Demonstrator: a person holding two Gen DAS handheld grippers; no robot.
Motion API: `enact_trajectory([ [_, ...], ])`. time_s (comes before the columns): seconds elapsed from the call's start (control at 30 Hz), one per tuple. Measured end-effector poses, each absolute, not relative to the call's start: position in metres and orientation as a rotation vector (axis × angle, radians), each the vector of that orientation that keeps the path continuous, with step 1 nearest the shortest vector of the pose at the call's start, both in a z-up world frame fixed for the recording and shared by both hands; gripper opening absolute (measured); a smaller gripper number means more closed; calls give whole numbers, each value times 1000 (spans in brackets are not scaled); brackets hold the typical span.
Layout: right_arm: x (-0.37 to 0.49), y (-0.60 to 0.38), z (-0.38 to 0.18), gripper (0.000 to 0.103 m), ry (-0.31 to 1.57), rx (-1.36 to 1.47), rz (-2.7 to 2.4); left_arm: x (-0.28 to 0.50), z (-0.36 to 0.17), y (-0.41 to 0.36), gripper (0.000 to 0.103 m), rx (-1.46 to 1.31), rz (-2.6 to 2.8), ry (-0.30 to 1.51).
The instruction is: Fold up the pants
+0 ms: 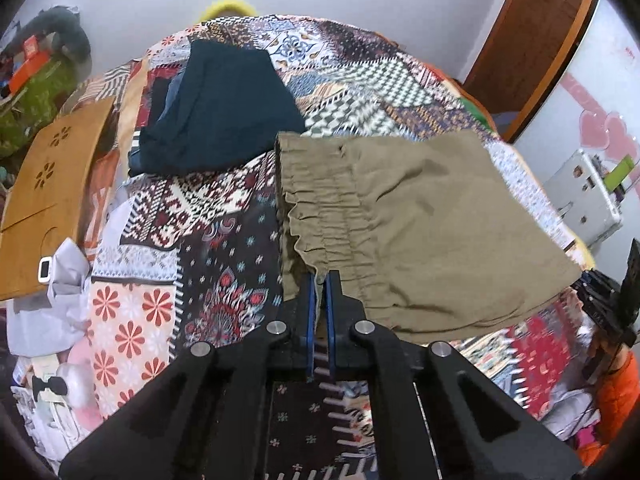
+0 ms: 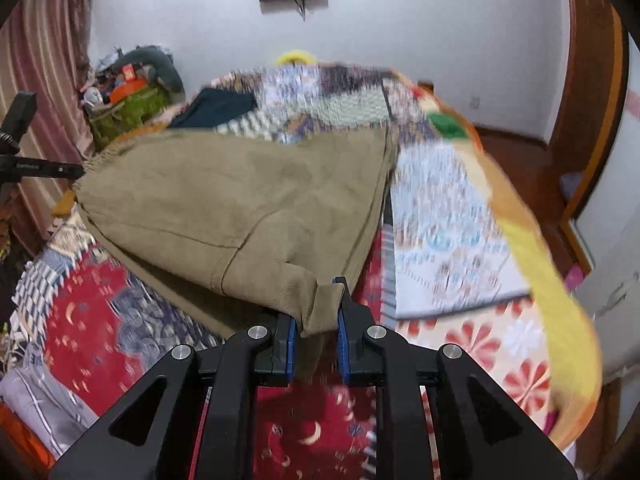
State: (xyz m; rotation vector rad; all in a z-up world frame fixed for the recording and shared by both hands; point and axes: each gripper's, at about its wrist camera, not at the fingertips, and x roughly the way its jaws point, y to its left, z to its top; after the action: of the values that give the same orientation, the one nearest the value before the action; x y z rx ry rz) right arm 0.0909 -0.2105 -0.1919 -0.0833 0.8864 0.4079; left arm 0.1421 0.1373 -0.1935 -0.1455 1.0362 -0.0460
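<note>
The khaki pants (image 1: 420, 224) are folded and held up above the patchwork bedspread (image 1: 208, 240). My left gripper (image 1: 320, 280) is shut on the gathered elastic waistband at its near corner. My right gripper (image 2: 318, 312) is shut on a bunched leg end of the same pants (image 2: 240, 200). The cloth stretches between both grippers. The left gripper also shows at the left edge of the right wrist view (image 2: 48, 170), and the right gripper at the right edge of the left wrist view (image 1: 604, 304).
A folded dark teal garment (image 1: 224, 112) lies on the far part of the bed. A wooden board (image 1: 52, 184) and a grey cloth (image 1: 60, 292) sit at the left. A white box (image 1: 584, 196) stands at the right. The bed's yellow edge (image 2: 552, 280) runs along the right.
</note>
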Motion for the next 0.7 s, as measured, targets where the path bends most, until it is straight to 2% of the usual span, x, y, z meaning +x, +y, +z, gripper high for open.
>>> enact_trajectory([
  [0.17,89,-217,-202,17,969,-75,373,131,-191,133,5,-32,21,1007],
  [0.23,86,-222,-199,29,980,-62,359,127,-183,132,8,5,36,986],
  [0.3,84,-229,-190,37,973,-34,343,124,-176,131,18,23,45,965],
  [0.33,83,-232,-186,38,964,-22,341,123,-169,130,21,39,52,945],
  [0.4,82,-236,-175,39,942,1,341,122,-161,127,38,53,54,913],
  [0.47,83,-235,-161,39,915,17,342,124,-151,122,46,60,43,877],
  [0.57,89,-228,-143,42,867,42,371,132,-141,114,54,39,6,854],
  [0.7,97,-211,-122,46,785,57,406,149,-133,103,58,-6,-44,845],
])
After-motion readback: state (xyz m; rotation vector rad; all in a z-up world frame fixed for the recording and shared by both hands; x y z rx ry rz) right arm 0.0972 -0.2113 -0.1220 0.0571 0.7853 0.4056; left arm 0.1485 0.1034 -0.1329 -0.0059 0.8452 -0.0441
